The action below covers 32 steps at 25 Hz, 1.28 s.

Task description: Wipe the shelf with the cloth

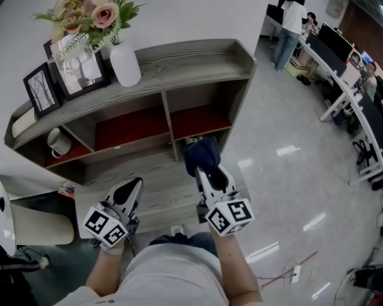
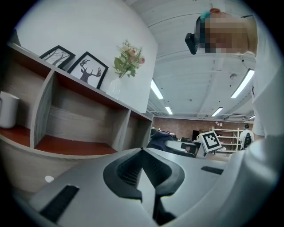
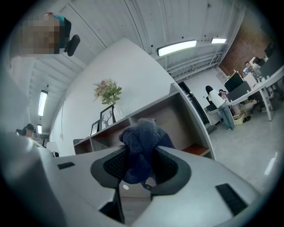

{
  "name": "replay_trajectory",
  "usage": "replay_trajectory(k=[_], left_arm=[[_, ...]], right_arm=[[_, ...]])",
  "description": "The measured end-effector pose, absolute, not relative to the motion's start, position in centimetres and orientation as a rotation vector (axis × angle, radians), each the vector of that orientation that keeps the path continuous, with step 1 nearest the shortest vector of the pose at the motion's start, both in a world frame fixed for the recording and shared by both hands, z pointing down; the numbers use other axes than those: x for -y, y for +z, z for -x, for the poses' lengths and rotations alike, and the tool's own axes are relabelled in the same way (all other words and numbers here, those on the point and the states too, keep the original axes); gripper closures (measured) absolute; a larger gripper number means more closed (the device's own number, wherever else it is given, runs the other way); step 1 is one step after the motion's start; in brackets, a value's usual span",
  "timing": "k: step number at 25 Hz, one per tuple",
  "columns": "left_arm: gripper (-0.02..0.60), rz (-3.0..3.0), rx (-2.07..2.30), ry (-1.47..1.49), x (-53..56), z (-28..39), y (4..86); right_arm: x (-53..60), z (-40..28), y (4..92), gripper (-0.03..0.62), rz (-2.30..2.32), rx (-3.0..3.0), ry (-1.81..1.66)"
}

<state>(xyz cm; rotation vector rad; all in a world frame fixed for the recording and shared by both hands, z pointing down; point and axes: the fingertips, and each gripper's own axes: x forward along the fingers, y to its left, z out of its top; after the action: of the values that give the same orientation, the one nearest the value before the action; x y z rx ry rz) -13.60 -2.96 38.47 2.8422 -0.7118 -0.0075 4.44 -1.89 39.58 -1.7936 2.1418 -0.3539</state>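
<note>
Room: plain white wall (image 1: 179, 18) behind a grey wood-grain shelf unit (image 1: 191, 63) with red-lined compartments; glossy pale grey floor (image 1: 287, 179), reflecting ceiling lights; row of white office desks (image 1: 342, 83) along the right side, bearing dark monitors (image 1: 332, 39); white panelled ceiling (image 3: 133, 22) with long strip lights (image 3: 176, 48), lit; red-brown brick far wall (image 3: 253, 40).

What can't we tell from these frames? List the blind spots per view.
- Whether the cloth touches the shelf: the head view's steep angle doesn't show it, and in the right gripper view the cloth covers the spot.
- Mug: cut off at the left gripper view's left edge.
- Shelf's bottom board: partly hidden in the head view by the left gripper and right gripper.
- Dust on the shelf: too small to see in any view.
</note>
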Motion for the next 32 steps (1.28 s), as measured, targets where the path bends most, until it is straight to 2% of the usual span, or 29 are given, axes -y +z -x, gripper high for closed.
replay_trajectory(k=[8,32], left_arm=[[0.566,-2.812,0.775,0.014,5.7,13.9,38.6],[0.566,-2.656,1.205,0.027,7.4,12.6,38.3]], right_arm=[[9.1,-5.1,36.8,0.456,1.658,-2.203,-0.350],[21.8,-2.9,32.2,0.454,0.960,-2.290,-0.704]])
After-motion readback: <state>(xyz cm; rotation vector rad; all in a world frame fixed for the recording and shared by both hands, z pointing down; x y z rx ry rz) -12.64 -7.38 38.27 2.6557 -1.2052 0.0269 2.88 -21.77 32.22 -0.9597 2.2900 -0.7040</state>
